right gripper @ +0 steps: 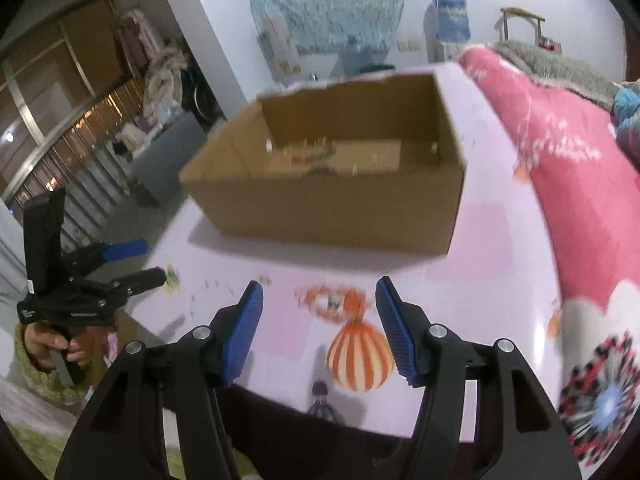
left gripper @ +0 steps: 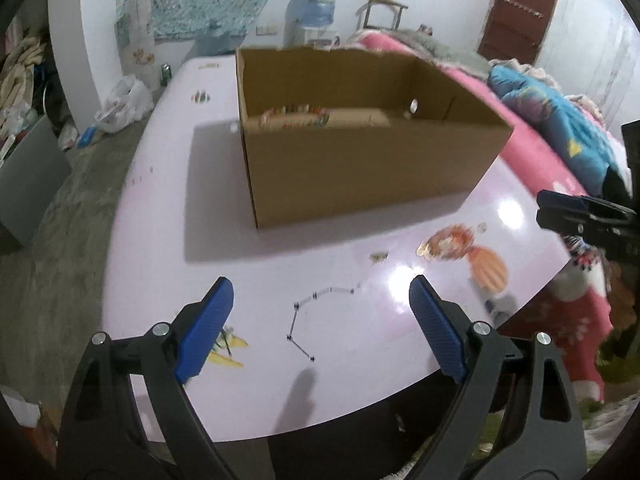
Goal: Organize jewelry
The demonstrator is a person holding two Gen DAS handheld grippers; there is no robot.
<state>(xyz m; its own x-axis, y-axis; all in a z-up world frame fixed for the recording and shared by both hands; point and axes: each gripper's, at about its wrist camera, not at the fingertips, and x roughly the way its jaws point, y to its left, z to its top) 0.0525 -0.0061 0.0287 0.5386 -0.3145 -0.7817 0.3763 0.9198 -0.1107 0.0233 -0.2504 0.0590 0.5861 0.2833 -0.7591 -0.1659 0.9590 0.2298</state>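
An open cardboard box (left gripper: 360, 176) (right gripper: 332, 212) stands on the pale pink table (left gripper: 160, 208) (right gripper: 500, 280), with colourful jewelry (left gripper: 296, 114) (right gripper: 312, 156) lying inside it. A thin chain with dark beads (left gripper: 312, 312) lies on the table in front of my left gripper (left gripper: 320, 280) (right gripper: 152, 260), which is open and empty. An orange-red beaded piece (left gripper: 448, 242) (right gripper: 332, 300) lies just beyond my right gripper (right gripper: 320, 282) (left gripper: 560, 208), which is also open with nothing between its fingers. A small gold piece (left gripper: 378, 257) rests between the chain and the beaded piece.
The table's top bears a printed orange striped balloon (right gripper: 358, 360). A bed with a pink blanket (left gripper: 532, 152) (right gripper: 580, 184) borders the table on the right. The near table edge (left gripper: 360, 412) runs under both grippers. A water dispenser (left gripper: 312, 12) stands at the back wall.
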